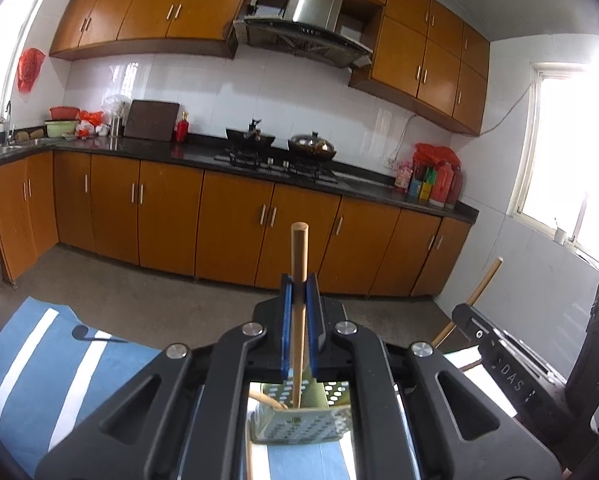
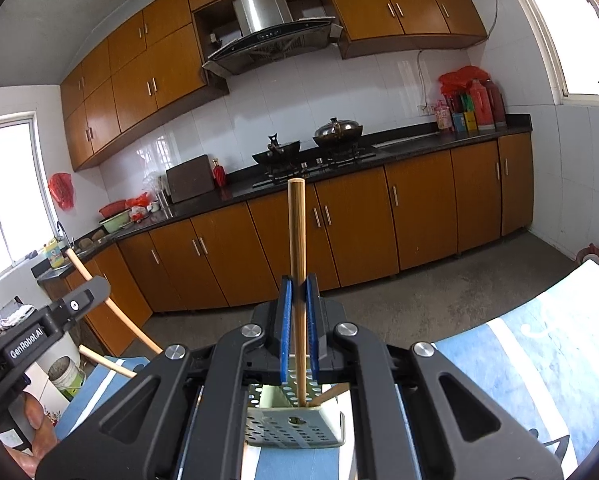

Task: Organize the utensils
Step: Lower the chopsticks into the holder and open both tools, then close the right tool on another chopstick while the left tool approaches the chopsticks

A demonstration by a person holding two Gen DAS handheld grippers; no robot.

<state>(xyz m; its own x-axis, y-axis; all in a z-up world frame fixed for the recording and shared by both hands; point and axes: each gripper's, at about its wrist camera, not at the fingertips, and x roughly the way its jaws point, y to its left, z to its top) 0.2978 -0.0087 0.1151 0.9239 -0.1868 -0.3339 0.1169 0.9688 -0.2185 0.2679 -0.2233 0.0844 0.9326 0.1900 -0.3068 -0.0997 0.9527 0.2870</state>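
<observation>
Each gripper, left [image 1: 299,284] and right [image 2: 299,286], pinches a chopstick [image 1: 298,280] upright, tip in the holder [image 1: 303,420].

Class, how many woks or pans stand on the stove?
2: an open black wok on the left burner, and a lidded wok on the right burner. None seems hidden.

Holder [image 1: 307,420] on cloth [image 1: 39,360]; two chopsticks [image 2: 298,280] standing in holder.

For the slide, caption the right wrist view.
Right gripper holds a wooden utensil handle upright over the perforated holder.
</observation>
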